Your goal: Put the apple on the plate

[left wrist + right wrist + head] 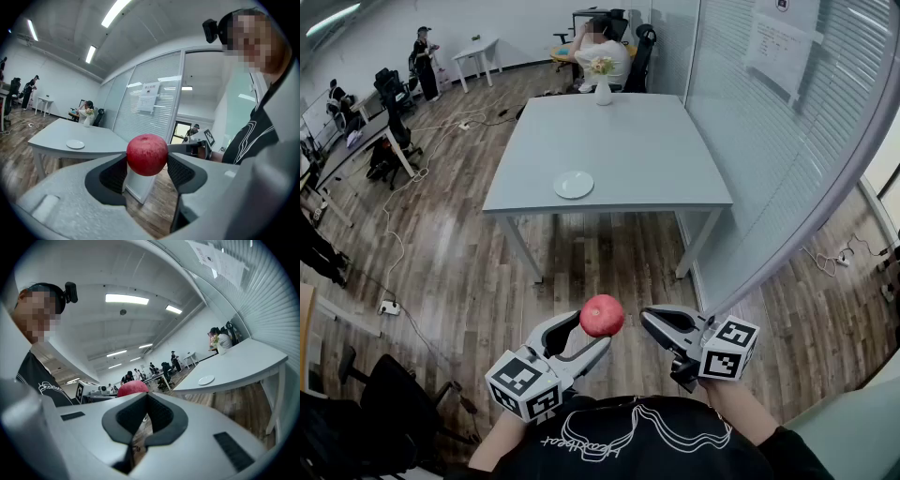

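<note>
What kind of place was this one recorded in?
Most likely an open-plan office: a glass partition with blinds, black office chairs, and a large grey table on wood-look flooring.

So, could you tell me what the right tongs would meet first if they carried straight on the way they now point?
Most likely the round red apple clamped in the left tongs, which sits just beyond the shut right tongs; the exact depth is unclear.

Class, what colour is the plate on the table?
White; the plate shows best in the head view.
</note>
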Available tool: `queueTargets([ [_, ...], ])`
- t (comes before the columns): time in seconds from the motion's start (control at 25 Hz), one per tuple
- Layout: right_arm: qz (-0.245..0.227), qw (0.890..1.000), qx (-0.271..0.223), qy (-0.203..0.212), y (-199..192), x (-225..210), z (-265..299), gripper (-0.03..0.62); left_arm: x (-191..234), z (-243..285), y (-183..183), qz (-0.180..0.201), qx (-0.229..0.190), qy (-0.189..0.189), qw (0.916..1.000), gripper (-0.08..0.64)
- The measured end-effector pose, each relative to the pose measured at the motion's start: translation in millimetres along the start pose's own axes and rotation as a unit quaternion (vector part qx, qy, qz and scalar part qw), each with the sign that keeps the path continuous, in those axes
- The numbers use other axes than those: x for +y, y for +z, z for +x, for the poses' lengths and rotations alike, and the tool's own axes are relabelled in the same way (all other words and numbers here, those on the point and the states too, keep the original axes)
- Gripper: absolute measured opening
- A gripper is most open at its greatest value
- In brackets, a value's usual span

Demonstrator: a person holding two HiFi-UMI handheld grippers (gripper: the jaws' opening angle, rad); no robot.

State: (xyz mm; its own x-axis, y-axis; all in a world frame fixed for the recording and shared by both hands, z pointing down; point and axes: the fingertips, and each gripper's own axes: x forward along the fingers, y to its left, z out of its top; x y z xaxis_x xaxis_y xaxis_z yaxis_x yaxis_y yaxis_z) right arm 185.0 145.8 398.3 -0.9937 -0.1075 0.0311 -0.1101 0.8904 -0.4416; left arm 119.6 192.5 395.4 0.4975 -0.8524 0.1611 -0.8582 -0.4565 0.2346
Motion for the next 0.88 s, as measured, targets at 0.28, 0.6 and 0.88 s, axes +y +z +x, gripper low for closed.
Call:
queueTargets([
  [0.28,-0.014,1.0,-0.015,-0.004,17,4,-12,0.009,-12,2,15,0.008,-0.005,-0.009,0.9999,0.275],
  [0.6,-0.025,0.999,-0.031,0.012,29,9,-16,0.009,-22,8,23,0.025,-0.008,-0.012,0.9996,0.275],
  [0.88,-0.027,0.999,-0.031,0.001,34,-11,-14,0.009,-5,23,28,0.021,-0.01,-0.013,0.9996,0.276],
])
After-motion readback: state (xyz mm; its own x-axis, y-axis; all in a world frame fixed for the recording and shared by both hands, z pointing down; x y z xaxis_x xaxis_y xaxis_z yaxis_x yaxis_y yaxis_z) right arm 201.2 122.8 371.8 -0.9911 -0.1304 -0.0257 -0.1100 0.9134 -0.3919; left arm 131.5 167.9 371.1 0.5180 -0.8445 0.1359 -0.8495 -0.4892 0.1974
